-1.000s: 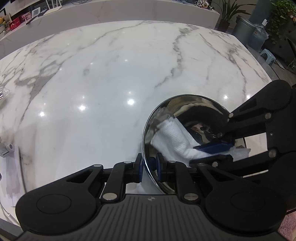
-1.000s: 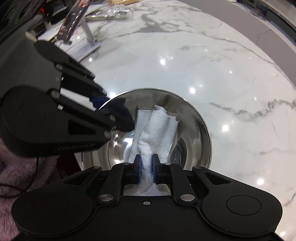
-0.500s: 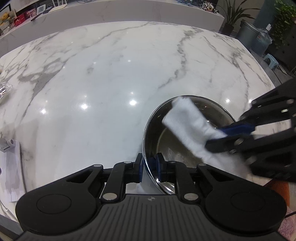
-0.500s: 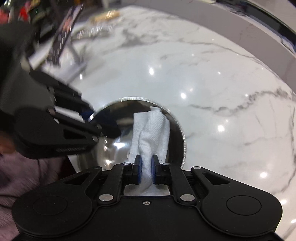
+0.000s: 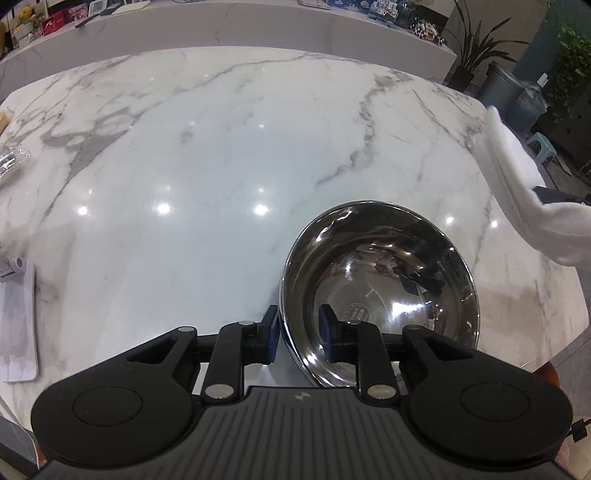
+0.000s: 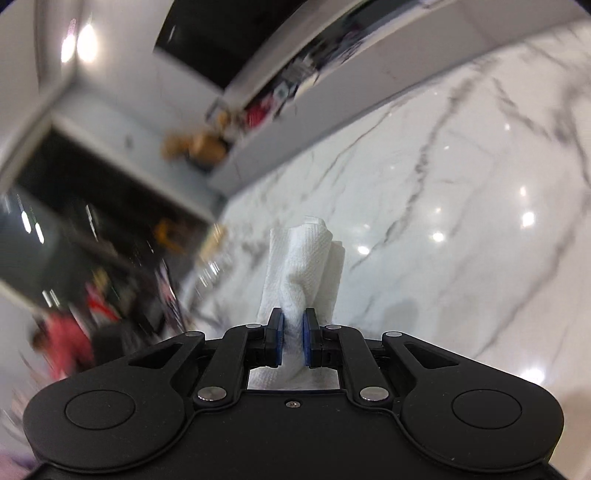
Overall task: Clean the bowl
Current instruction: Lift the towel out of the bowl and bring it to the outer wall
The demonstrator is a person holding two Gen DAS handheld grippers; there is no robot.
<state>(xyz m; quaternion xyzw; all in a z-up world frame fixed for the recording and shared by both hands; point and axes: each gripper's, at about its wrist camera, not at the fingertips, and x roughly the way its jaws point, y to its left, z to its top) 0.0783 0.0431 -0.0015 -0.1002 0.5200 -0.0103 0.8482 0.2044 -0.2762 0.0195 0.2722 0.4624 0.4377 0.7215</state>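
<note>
A shiny steel bowl (image 5: 380,273) sits on the white marble table (image 5: 221,147), empty inside. My left gripper (image 5: 297,332) straddles the bowl's near rim with parted jaws, one pad outside and one inside, a gap showing on each side of the rim. My right gripper (image 6: 293,336) is shut on a folded white paper towel (image 6: 306,266) and holds it in the air over the table. The towel also shows at the right edge of the left wrist view (image 5: 517,192), lifted clear of the bowl.
A flat white card or phone-like object (image 5: 16,314) lies at the table's left edge. A raised marble counter (image 5: 258,26) runs behind the table. A grey bin (image 5: 506,92) and plants stand on the floor at the right.
My right gripper has lifted the paper towel out of the bowl and swung it away up to the right. My left gripper's jaws have opened wider around the rim.
</note>
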